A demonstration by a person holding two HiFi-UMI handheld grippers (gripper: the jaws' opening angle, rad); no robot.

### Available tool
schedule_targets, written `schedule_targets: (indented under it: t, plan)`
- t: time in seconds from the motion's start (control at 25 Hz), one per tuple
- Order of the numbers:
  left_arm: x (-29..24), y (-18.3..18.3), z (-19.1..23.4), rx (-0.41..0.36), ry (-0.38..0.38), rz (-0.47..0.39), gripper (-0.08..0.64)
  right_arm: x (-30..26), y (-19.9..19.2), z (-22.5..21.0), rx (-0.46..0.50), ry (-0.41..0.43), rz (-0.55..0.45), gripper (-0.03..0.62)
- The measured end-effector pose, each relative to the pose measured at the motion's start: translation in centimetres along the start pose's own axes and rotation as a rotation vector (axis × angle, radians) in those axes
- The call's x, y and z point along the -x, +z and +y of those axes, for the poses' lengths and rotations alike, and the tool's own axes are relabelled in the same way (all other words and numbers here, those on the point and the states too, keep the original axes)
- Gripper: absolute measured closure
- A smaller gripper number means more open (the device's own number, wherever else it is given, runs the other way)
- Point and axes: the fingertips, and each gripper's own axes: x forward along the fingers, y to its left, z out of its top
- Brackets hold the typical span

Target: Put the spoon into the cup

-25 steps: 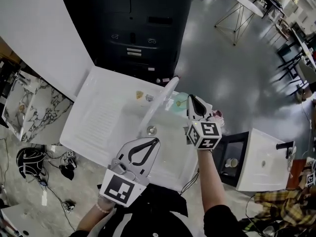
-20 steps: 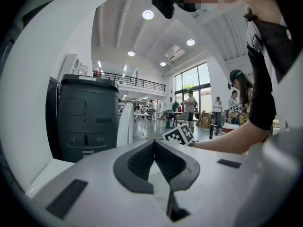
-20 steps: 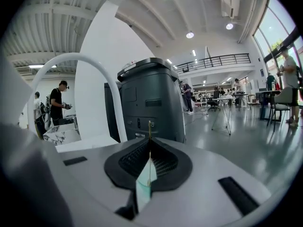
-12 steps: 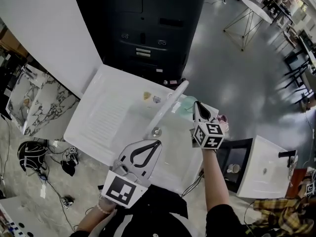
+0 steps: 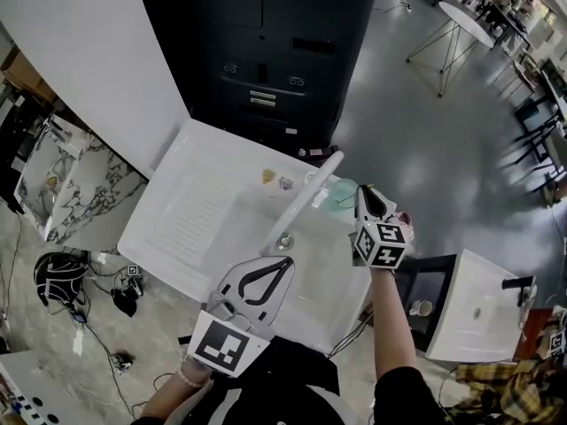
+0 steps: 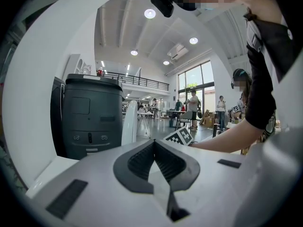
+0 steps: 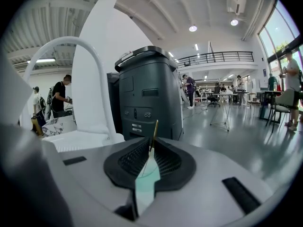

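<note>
Sink's [image 5: 195, 204] right edge: your right gripper [image 5: 364, 193] pinches spoon [image 7: 155, 130] upright to drop into green cup [image 5: 344, 193] below, jaws just loosening; left gripper [image 5: 282, 264] shut, idle.

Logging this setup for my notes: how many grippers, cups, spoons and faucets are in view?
Grippers: 2, the left gripper and the right gripper
Cup: 1
Spoon: 1
Faucet: 1
Total: 5

Person: black short-sleeved top [image 5: 292, 388], pale beaded band [image 5: 188, 375] at the left wrist. Left gripper [image 5: 283, 262] and right gripper [image 5: 364, 190]: light grey shells, black ribbed pads [image 7: 135, 160], black-and-white square-marker cubes [image 5: 383, 243].
</note>
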Motion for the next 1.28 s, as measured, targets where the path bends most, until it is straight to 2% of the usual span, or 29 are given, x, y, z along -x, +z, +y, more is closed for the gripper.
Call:
schedule_targets:
  t: [0.48, 0.6, 0.8, 1.08, 1.28]
  plan:
    - [0.0, 0.0, -0.1, 0.006, -0.003, -0.003, 0.563, -0.1, -1.3, -0.9, -0.078, -0.025, 0.039, 0.453]
    - [0.0, -0.1, -0.3, 0.009, -0.009, -0.002, 0.563, 0.0, -1.6, -0.8, -0.081, -0.018, 0.046, 0.445]
    - [0.1, 0.0, -0.8, -0.042, -0.029, -0.001, 0.562, 0.6, -2.3, -0.4, -0.072, -0.024, 0.062, 0.445]
    - [0.3, -0.1, -0.7, -0.033, -0.029, -0.003, 0.563, 2.3, -2.5, 0.6, -0.065, -0.024, 0.045, 0.445]
    - [0.4, -0.4, -0.5, -0.020, -0.029, -0.001, 0.563, 4.3, -1.9, 1.4, -0.061, -0.048, -0.002, 0.446]
